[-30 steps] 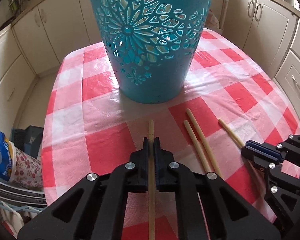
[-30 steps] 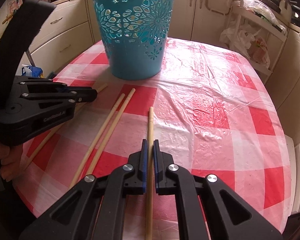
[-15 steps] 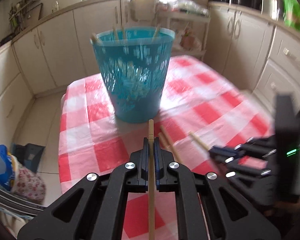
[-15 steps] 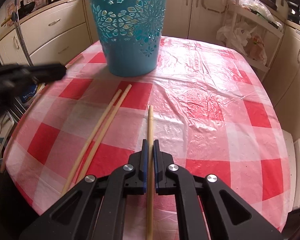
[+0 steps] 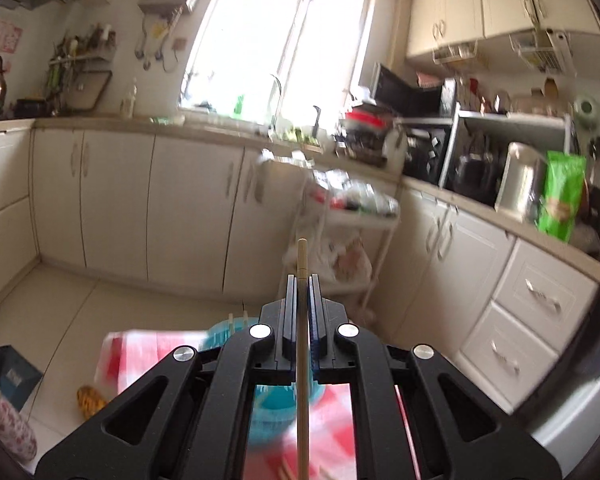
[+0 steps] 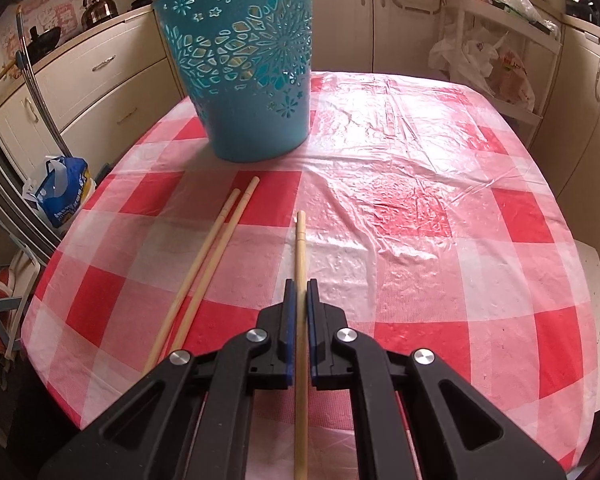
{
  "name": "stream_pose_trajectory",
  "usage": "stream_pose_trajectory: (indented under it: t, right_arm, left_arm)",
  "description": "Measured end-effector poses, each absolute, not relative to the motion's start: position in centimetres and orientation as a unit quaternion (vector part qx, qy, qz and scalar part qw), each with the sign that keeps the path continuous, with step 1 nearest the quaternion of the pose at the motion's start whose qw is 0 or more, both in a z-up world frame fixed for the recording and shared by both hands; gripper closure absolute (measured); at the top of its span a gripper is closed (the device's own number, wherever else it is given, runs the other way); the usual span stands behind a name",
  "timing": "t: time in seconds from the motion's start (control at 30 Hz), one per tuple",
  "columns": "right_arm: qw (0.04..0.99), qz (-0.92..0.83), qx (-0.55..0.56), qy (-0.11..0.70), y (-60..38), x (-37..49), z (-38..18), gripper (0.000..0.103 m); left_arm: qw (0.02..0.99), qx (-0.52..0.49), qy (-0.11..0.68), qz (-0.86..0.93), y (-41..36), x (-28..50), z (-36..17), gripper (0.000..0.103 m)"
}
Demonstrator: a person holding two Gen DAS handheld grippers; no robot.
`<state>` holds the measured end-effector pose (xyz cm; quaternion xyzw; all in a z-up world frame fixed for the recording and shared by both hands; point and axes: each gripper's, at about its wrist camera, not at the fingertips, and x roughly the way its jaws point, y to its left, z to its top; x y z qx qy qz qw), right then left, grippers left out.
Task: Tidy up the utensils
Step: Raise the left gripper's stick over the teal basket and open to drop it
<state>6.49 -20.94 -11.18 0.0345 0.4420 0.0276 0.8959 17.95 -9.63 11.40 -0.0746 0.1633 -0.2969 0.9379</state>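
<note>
We had the left tool (image 5: 301,286) clenched on one chopstick (image 5: 301,320), which ran straight out between its jaws with a short tip showing past them. That tool pointed nearly level at the cupboards and the window, so the blue basket (image 5: 228,330) sat low beneath it, mostly hidden behind the tool's body, with thin sticks showing at its rim. The right tool (image 6: 298,292) was clenched on a second chopstick (image 6: 300,248), angled down toward the bench (image 6: 440,200), the stick's far tip lying ahead of the jaws over the checked cloth; we could not tell whether it rested on the cloth or hung just off it. Two loose chopsticks (image 6: 204,256) lay side by side to the left of that tool, pointing toward the basket (image 6: 252,72), which stood upright ahead and a little left. We judged the step in hand to be carrying the left stick over the basket's mouth. To do it well, we thought the tool should tip until the stick pointed down, with its lower end inside the rim before the jaws let go, since a stick released level could bounce off the rim or roll off the bench. The right tool, we reckoned, did best to wait clear of the basket until the left one had finished.
</note>
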Motion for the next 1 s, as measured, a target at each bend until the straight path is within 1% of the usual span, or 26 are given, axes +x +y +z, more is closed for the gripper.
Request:
stream_pose_trajectory:
  t: [0.27, 0.4, 0.53, 0.63, 0.77, 0.87, 0.97, 1.0]
  right_arm:
    - [0.894, 0.029, 0.038, 0.445, -20.9, 7.0, -11.2, 0.097]
    - [0.894, 0.028, 0.033, 0.445, -20.6, 7.1, -11.2, 0.095]
    - [0.894, 0.032, 0.038, 0.445, -20.6, 7.2, -11.2, 0.094]
    - [0.894, 0.035, 0.039, 0.445, -20.5, 7.2, -11.1, 0.09]
    - [0.895, 0.042, 0.033, 0.444, -20.0, 7.2, -11.1, 0.081]
    - [0.894, 0.045, 0.038, 0.444, -20.2, 7.3, -11.1, 0.08]
    - [0.894, 0.048, 0.049, 0.443, -20.7, 7.3, -11.1, 0.08]
    - [0.894, 0.048, 0.049, 0.443, -20.8, 7.2, -11.1, 0.08]
  left_arm:
    - [0.955, -0.111, 0.121, -0.245, -12.9, 24.5, 11.8, 0.098]
    - [0.962, -0.134, 0.111, -0.211, -13.1, 26.9, 11.4, 0.098]
    - [0.963, -0.123, 0.131, -0.2, -14.1, 28.5, 10.1, 0.098]
    - [0.964, -0.107, 0.149, -0.192, -14.3, 28.8, 8.8, 0.098]
    - [0.963, -0.097, 0.169, -0.188, -14.2, 28.8, 7.3, 0.098]
    - [0.961, -0.081, 0.178, -0.194, -13.9, 27.9, 6.7, 0.098]
    - [0.96, -0.07, 0.184, -0.199, -13.1, 26.6, 6.3, 0.094]
    - [0.96, -0.07, 0.185, -0.198, -12.7, 26.1, 6.2, 0.087]
